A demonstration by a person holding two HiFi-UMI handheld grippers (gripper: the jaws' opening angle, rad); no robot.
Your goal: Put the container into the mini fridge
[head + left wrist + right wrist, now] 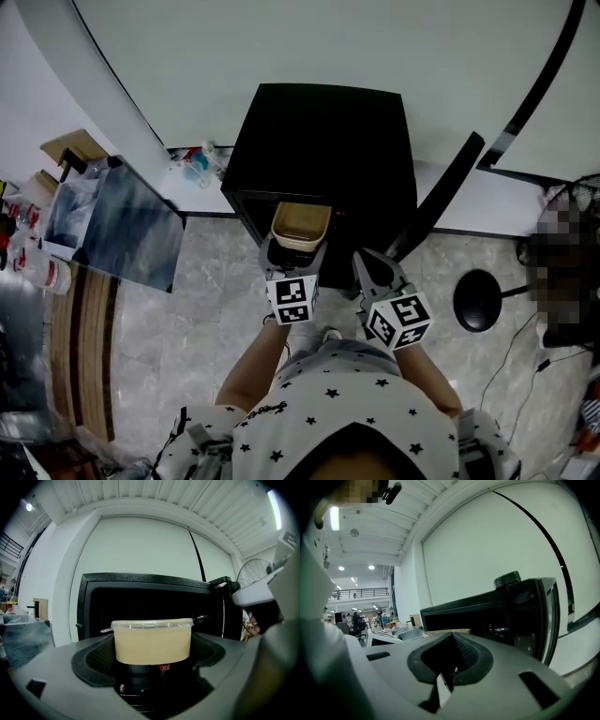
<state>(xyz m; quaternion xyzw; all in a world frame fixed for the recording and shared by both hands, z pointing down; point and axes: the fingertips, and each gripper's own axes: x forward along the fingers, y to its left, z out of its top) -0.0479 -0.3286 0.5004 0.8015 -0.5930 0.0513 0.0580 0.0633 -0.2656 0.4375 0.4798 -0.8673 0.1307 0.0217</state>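
Overhead first, from the head view: carries the tan, lidded container (pixel 301 225) level in the left gripper (pixel 298 248), right at the open front of the black mini fridge (pixel 323 155), presumably to slide it straight in without tipping. Leaves the door (pixel 441 202) swung wide to the right, clear of that path. Parks the right gripper (pixel 373 272) just beside the left one, touching nothing visible. Next, the left gripper view: clamps the container (pixel 152 641) by its sides, jaws spread to its width, lid up, dark cavity directly beyond; not yet inside, by the look. Lastly, the right gripper view: shows pads drawn together, apparently clenched on nothing, though dim there.
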